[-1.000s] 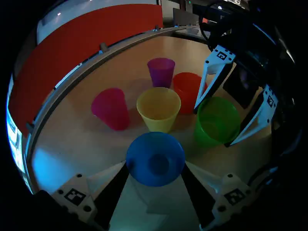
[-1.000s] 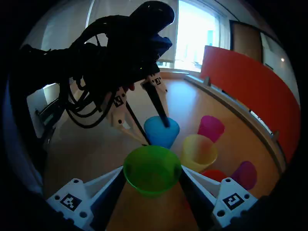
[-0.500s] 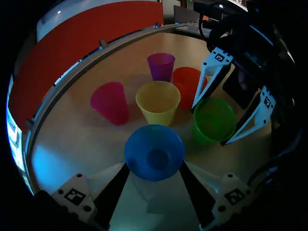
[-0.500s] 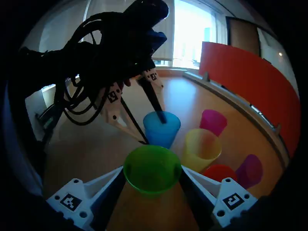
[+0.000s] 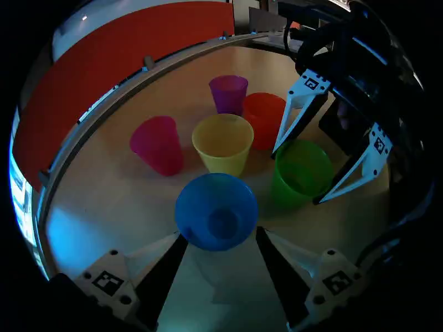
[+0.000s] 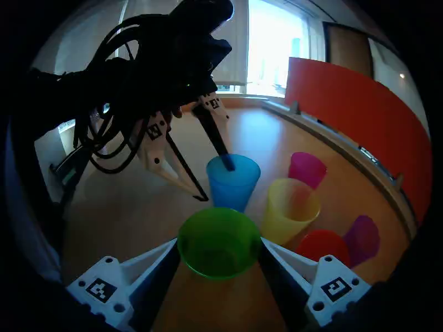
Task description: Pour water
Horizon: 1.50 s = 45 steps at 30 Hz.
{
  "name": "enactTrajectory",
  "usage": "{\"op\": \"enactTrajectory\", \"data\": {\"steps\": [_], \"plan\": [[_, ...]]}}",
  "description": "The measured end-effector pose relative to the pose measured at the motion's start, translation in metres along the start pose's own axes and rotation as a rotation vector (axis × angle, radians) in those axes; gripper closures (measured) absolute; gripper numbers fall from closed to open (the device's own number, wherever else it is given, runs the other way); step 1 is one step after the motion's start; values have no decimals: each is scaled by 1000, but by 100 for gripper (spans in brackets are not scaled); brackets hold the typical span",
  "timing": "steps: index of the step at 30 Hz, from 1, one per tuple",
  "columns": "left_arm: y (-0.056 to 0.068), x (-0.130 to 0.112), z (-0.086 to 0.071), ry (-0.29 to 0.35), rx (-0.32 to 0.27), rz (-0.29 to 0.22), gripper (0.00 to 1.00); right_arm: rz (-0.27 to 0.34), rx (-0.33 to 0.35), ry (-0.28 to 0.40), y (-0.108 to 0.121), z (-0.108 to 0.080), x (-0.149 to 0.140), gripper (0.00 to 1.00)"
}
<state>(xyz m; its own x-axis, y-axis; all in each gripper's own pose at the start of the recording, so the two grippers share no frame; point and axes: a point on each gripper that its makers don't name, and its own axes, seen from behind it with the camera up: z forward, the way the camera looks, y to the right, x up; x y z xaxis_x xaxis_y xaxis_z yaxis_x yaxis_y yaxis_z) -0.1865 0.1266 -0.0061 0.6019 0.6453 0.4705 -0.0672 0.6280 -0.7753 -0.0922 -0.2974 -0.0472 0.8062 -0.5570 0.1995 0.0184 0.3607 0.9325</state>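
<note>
While both tools were over the wooden tabletop (image 5: 105, 193), the left gripper (image 5: 220, 239) had its jaws clamped on the blue cup (image 5: 216, 213), one finger against each side of the wall, with the cup's open mouth turned toward that gripper's camera. From the right gripper view the same left gripper (image 6: 216, 181) reached down from a dark bundle of cables (image 6: 111, 83), and the blue cup (image 6: 235, 185) stood upright between its fingers. The right gripper (image 6: 219, 244) was closed likewise on the green cup (image 6: 219, 249), a finger touching either side; in the left gripper view this right gripper (image 5: 295, 178) came in from the right, the green cup (image 5: 299, 171) between its white fingers. Blue and green cups were near each other but apart. Whether either cup held water could not be told. Four more cups stood grouped just beyond them: a yellow cup (image 5: 222, 141) nearest the blue one, a pink cup (image 5: 158, 144) to its left, and a purple cup (image 5: 228, 93) and a red cup (image 5: 264, 113) side by side behind it. A red panel (image 5: 111, 61) ran along the table's far edge, and a bright window (image 6: 271, 44) lay beyond.
</note>
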Motion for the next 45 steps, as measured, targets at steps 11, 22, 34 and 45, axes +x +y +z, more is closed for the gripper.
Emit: {"op": "enactTrajectory", "data": {"steps": [11,22,34,45], "plan": [[-1,-2,-8,-6,15,-8,11,15,-16,13,0,-9,-1,5],[-1,-13,-19,-10,41,-21,11,20,-49,-1,0,-29,-17,5],[4,-23,-36,22,67,-70,11,35,-99,17,-2,-60,-25,5],[-7,-10,-56,144,143,-143,11,73,-159,78,-2,-88,-20,5]]}}
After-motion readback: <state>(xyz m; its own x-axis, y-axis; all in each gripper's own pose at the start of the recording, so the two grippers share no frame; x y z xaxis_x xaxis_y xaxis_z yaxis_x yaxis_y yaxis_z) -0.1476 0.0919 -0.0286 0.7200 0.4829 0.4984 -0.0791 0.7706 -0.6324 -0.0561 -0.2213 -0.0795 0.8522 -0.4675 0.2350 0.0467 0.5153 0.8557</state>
